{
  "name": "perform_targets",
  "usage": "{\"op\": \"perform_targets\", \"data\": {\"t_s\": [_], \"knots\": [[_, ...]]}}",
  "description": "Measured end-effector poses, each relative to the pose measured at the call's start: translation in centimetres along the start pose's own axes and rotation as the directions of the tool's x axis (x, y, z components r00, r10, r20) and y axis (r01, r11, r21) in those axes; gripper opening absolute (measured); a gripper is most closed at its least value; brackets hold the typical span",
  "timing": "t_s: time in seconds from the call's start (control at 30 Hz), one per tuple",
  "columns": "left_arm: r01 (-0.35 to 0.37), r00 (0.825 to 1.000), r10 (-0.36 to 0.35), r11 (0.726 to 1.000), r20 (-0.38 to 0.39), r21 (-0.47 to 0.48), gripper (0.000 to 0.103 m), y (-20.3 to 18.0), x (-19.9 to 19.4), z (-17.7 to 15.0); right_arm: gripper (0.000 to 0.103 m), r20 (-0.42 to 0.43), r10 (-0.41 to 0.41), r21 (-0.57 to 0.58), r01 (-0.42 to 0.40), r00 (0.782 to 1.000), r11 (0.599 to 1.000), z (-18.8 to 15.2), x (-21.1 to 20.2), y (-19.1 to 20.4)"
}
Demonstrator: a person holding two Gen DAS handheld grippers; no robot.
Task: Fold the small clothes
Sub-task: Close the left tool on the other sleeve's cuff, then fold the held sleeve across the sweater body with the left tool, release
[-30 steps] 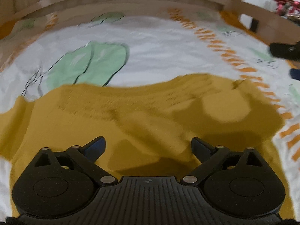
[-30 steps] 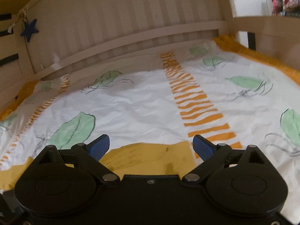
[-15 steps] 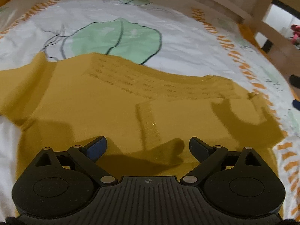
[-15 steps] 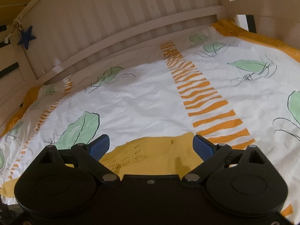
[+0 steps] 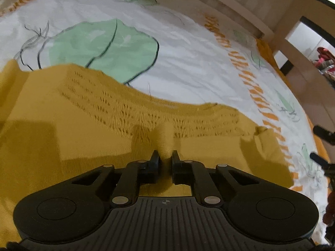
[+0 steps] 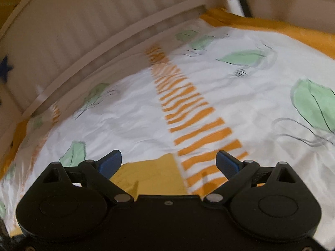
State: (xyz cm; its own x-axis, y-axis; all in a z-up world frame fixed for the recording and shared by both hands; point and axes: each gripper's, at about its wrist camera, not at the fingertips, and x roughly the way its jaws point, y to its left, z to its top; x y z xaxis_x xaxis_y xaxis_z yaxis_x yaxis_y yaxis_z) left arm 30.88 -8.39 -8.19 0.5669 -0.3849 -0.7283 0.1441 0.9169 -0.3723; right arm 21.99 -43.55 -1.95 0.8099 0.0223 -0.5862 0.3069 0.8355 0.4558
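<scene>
a white bedsheet point(image 6: 129, 125) printed with green leaves and bands of orange dashes is covering the bed across the middle of both views. a pale slatted wooden headboard point(image 6: 88, 27) is curving along the top of the right wrist frame, with a dark blue star point(image 6: 4, 68) hanging at its left edge. an orange border point(image 6: 272, 31) is edging the sheet at upper right. daylight is coming through an opening point(image 5: 307, 39) at the left wrist frame's upper right.

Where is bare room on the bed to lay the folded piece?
Free: the bedsheet between the slatted headboard and the yellow sweater, and right of the orange stripes. Crowded: the near side, under the sweater and both grippers.
</scene>
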Motion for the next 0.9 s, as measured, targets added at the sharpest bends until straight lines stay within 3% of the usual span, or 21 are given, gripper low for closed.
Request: {"op": "perform_targets", "data": {"t_s": [0.2, 0.43, 0.9], "knots": [[-0.010, 0.994, 0.004, 0.999, 0.109, 0.048, 0.007, -0.6, -3.6, 2.2, 0.098, -0.031, -0.017, 0.041, 0.018, 0.999, 0.999, 0.0, 0.4, -1.1], [-0.077, 0.979, 0.054, 0.991, 0.196, 0.110, 0.007, 0.3, -7.1, 5.1, 0.098, -0.045, -0.011, 0.026, 0.012, 0.999, 1.000, -0.2, 0.6, -0.8], [-0.220, 0.971, 0.214, 0.974, 0.105, 0.048, 0.007, 5.9, -4.1, 4.2, 0.098, -0.084, -0.026, -0.019, 0.025, 0.996, 1.000, -0.6, 1.3, -0.2]]}}
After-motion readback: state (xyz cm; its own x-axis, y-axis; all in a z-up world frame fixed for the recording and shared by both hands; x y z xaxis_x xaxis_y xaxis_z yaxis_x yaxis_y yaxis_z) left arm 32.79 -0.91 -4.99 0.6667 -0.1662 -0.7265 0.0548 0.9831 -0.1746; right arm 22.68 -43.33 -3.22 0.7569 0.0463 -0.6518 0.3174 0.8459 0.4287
